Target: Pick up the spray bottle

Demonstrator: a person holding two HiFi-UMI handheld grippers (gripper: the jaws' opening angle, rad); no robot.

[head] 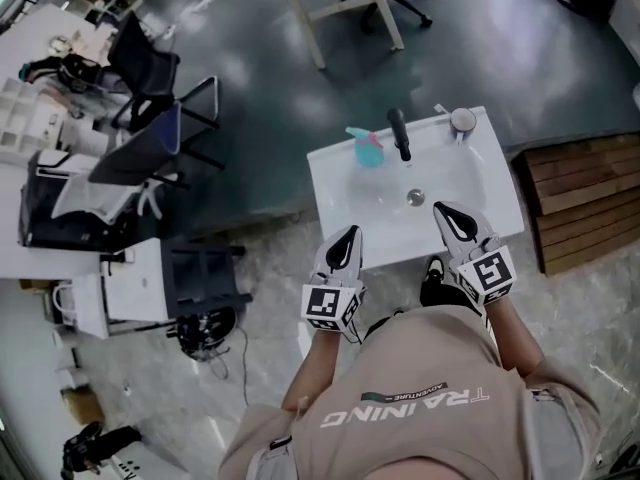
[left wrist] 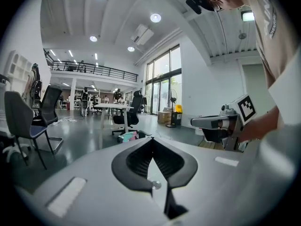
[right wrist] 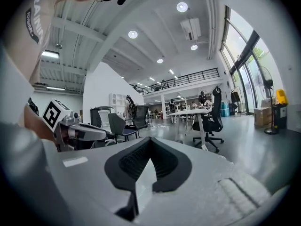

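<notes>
The spray bottle (head: 367, 148) is teal with a pink trigger and stands at the back left of the white sink basin (head: 340, 183), next to the black faucet (head: 400, 133). In the left gripper view the spray bottle (left wrist: 128, 136) shows small, just past the jaw tips. My left gripper (head: 347, 236) is shut and empty over the basin's front left edge, well short of the bottle. My right gripper (head: 445, 211) is also shut with nothing in it, over the basin's front right. Each gripper view shows its own jaws meeting at a point, left gripper (left wrist: 153, 139), right gripper (right wrist: 150, 139).
A round chrome item (head: 462, 120) sits at the basin's back right corner. Wooden pallets (head: 585, 203) lie to the right of the sink. Black office chairs (head: 150, 98) and a white cabinet with a dark cart (head: 150, 283) stand at the left, and a white desk frame (head: 340, 8) behind.
</notes>
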